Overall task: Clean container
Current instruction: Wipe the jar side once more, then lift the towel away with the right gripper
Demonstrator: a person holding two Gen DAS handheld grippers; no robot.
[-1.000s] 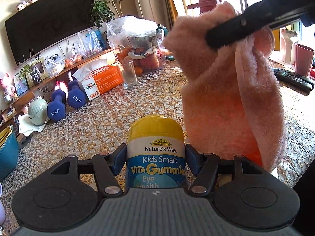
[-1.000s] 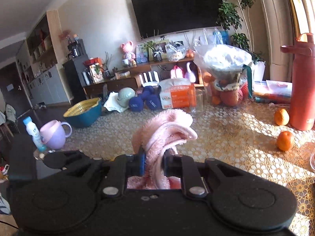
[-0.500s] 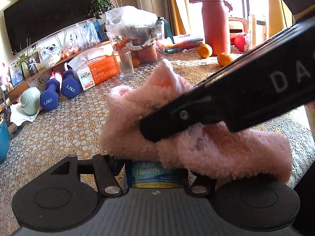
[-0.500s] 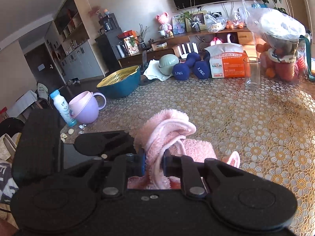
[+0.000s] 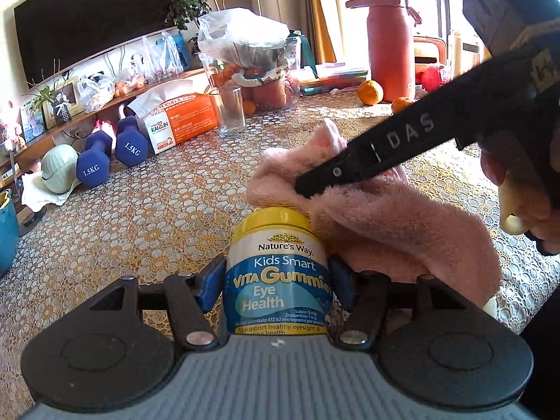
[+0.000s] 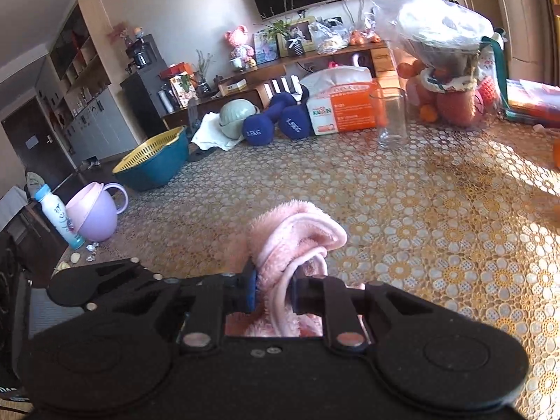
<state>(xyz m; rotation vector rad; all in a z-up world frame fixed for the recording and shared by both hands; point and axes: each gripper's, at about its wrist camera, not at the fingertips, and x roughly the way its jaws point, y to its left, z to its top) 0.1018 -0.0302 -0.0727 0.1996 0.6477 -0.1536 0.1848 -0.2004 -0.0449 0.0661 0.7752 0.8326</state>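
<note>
1. Left gripper (image 5: 276,288) sits low and level over the patterned tablecloth (image 5: 157,210), fingers pointing forward
2. Left fingers closed on the gummies bottle (image 5: 278,280): blue pads (image 5: 211,287) press both sides of the label, bottle upright between them, yellow lid (image 5: 273,220) on
3. Right gripper (image 6: 274,292) comes in from the right in the left wrist view, angled down toward the bottle top; a hand (image 5: 518,182) holds its handle at the frame's right edge
4. Right fingers clamped on the pink cloth (image 5: 378,217), a fold of it pinched between the pads (image 6: 250,290)
5. Cloth bunches over the back right edge of the lid, touching it, and drapes down the bottle's right side to the left gripper's right finger
6. Bottle contents: cannot tell, opaque
7. Empty clear glass (image 5: 231,112) stands upright further back, just beside the orange tissue box (image 5: 182,119)
8. Clear container (image 5: 259,73) behind the glass holds oranges, a plastic bag over its top
9. Teal basin (image 6: 154,161) with a yellow strainer insert sits at the table's far left; purple cup (image 6: 96,215) and small white bottle (image 6: 57,215) near it, contents not visible
10. Red flask (image 5: 388,45) upright at back right, two oranges just beside its base
</note>
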